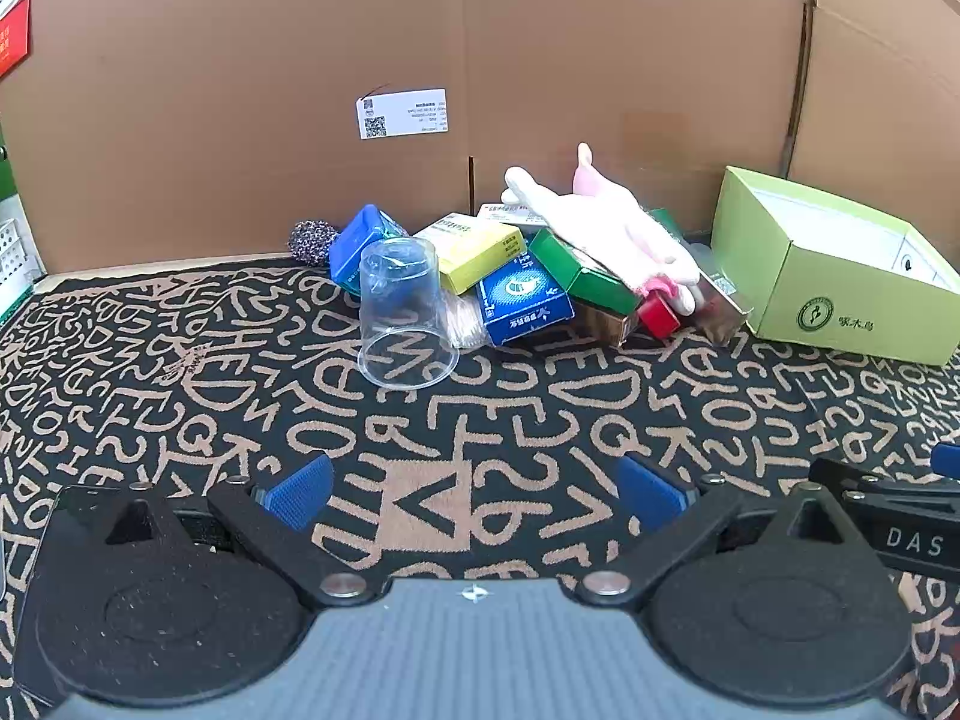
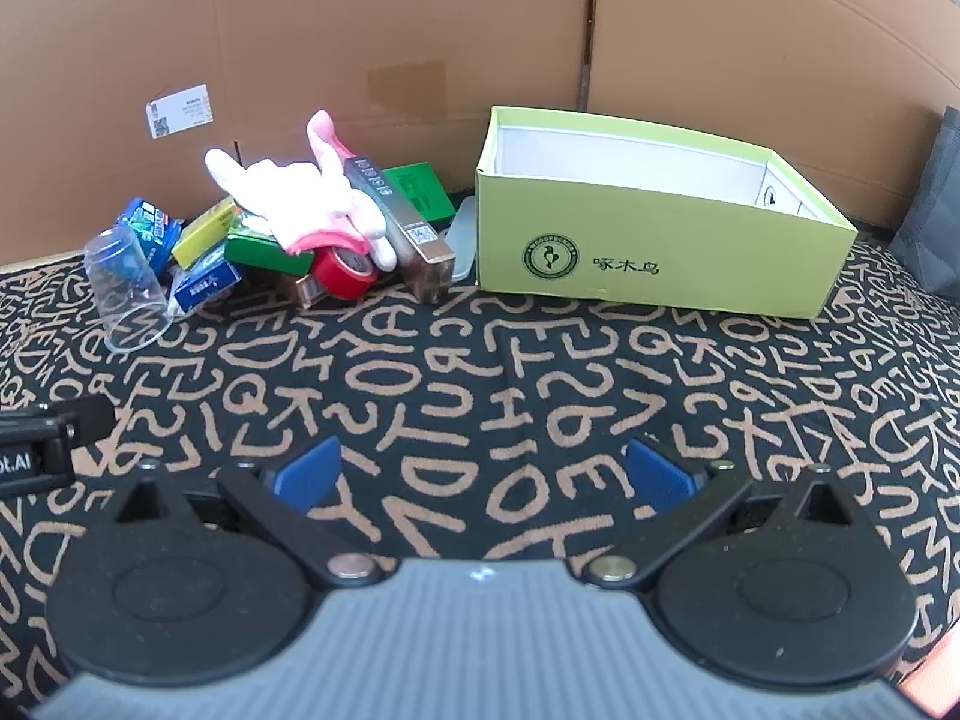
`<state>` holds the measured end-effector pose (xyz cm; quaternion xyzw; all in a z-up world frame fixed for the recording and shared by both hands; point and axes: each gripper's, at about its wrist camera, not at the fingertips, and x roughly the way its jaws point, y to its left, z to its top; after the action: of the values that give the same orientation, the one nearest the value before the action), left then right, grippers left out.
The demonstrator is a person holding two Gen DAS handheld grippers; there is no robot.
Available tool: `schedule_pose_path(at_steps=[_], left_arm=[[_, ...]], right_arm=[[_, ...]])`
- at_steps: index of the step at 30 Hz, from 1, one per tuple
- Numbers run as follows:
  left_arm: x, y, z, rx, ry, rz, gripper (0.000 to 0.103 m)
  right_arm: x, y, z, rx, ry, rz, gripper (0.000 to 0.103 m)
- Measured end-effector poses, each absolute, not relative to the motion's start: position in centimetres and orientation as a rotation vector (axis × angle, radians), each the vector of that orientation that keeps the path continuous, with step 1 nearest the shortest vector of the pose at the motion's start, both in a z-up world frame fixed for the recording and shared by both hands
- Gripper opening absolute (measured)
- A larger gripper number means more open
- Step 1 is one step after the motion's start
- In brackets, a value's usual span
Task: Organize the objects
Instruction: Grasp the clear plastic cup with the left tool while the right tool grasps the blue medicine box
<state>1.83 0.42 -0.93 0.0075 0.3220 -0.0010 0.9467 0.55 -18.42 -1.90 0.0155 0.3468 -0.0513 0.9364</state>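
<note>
A pile of small things lies against the cardboard wall: a clear plastic cup (image 1: pixel 403 312) upside down at the front left, blue (image 1: pixel 522 299), yellow (image 1: pixel 474 249) and green boxes (image 1: pixel 579 270), a red tape roll (image 2: pixel 343 267), a long brown box (image 2: pixel 399 219) and a white-pink plush toy (image 1: pixel 606 213) on top. An open light-green box (image 2: pixel 660 240) stands to the right of the pile and looks empty. My left gripper (image 1: pixel 477 495) is open and empty, well short of the cup. My right gripper (image 2: pixel 483 477) is open and empty, in front of the green box.
A black mat with tan letters (image 2: pixel 480 372) covers the table. Cardboard walls (image 1: pixel 420 30) close the back and right. A dark sparkly ball (image 1: pixel 312 240) sits behind the pile. A dark bag (image 2: pixel 936 210) stands at the far right. The other gripper (image 1: pixel 888 510) shows at the right edge.
</note>
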Motion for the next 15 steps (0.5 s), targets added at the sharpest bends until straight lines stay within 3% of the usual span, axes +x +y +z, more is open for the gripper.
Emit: schedule_pose_path(at_steps=[15], left_arm=[[3.6, 2.0, -1.8, -0.027, 0.690, -0.010, 0.103]], right_arm=[[2.1, -17.5, -3.0, 0.033, 0.738, -0.067, 0.103]])
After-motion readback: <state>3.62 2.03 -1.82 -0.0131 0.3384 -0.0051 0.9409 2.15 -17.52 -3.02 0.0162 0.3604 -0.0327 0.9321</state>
